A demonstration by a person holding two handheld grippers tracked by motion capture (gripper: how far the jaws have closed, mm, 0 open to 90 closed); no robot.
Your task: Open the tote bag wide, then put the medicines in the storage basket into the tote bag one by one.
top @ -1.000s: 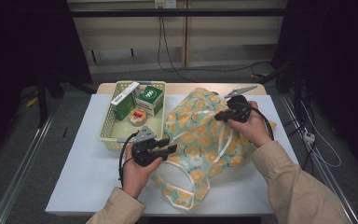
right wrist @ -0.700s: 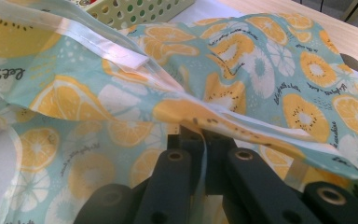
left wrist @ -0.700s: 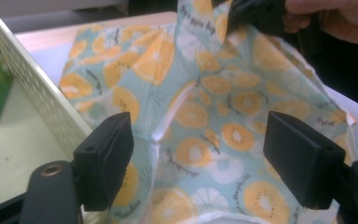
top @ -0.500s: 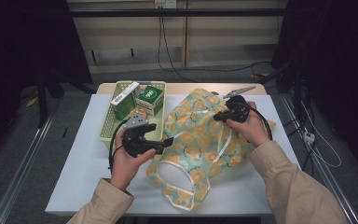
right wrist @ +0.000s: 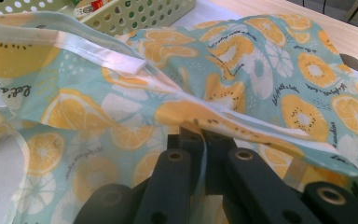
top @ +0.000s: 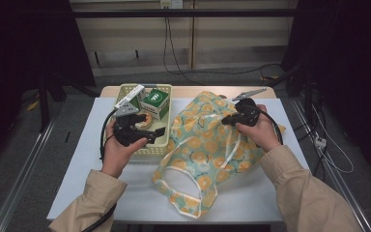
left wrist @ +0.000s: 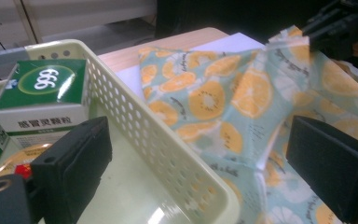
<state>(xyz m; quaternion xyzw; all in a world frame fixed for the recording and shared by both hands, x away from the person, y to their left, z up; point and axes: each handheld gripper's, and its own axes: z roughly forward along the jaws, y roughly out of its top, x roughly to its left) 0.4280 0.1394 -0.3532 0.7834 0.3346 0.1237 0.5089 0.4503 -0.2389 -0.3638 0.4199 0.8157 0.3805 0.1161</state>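
A teal cloth bag (top: 207,145) printed with orange slices lies crumpled on the white table, its handles toward the person. My right gripper (top: 224,121) is shut on the bag's upper hem (right wrist: 121,60) and holds it lifted; in the right gripper view my right gripper (right wrist: 200,140) has its jaws together with fabric pinched between them. My left gripper (top: 152,137) hovers over the near right corner of the pale green basket (top: 154,145). Its jaws have just been opening and stand wide apart (left wrist: 200,154), gripping nothing, with the basket wall (left wrist: 135,116) and the bag (left wrist: 223,98) beyond them.
Inside the basket are a green and white box (top: 155,102), a long white box (top: 129,95) and a small round tin (top: 145,121). A metal clip (top: 249,93) lies at the table's far edge. Dark floor and rails surround the table.
My left gripper has left the bag's left edge, risen and moved up-left to the basket, with its jaws spread wider. The right hand and the lifted hem have stayed put.
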